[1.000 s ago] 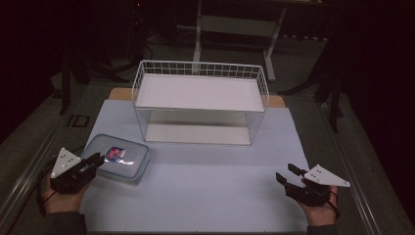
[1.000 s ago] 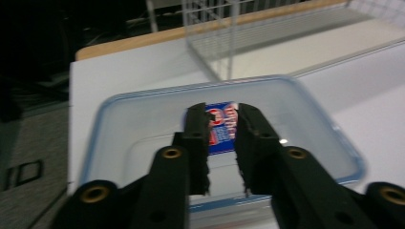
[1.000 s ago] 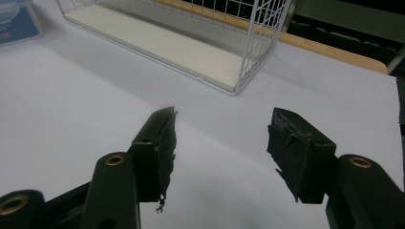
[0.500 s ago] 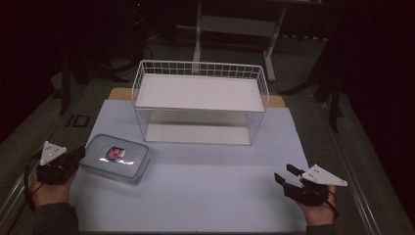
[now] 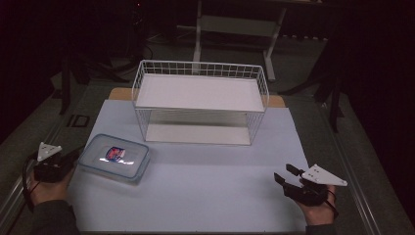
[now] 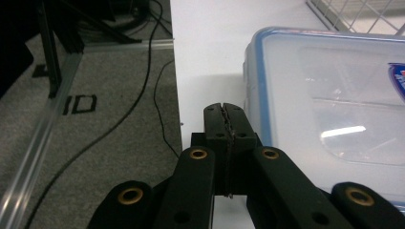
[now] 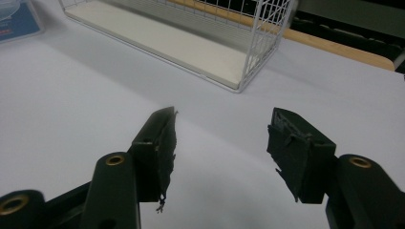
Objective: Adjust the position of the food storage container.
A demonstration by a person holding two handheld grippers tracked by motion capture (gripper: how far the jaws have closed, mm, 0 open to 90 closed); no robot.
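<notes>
Left gripper [image 6: 224, 112] sat pressed together, empty, just beside the lidded box [image 5: 114, 157] at the mat's left. Right gripper [image 7: 219, 143] was spread. Box looked stiff, light, slippery; grip its rim.

Right gripper [image 7: 219, 143] seen at bottom of frame, black jaws spread wide, nothing held between. Pale sheet [image 7: 86, 95] spread beneath. White wire basket [image 7: 191, 28] seen at upper centre, cream board inside. Blue-edged container [image 7: 16, 19] cut off at upper left corner. Wooden edge [image 7: 334, 47] seen at upper right.
</notes>
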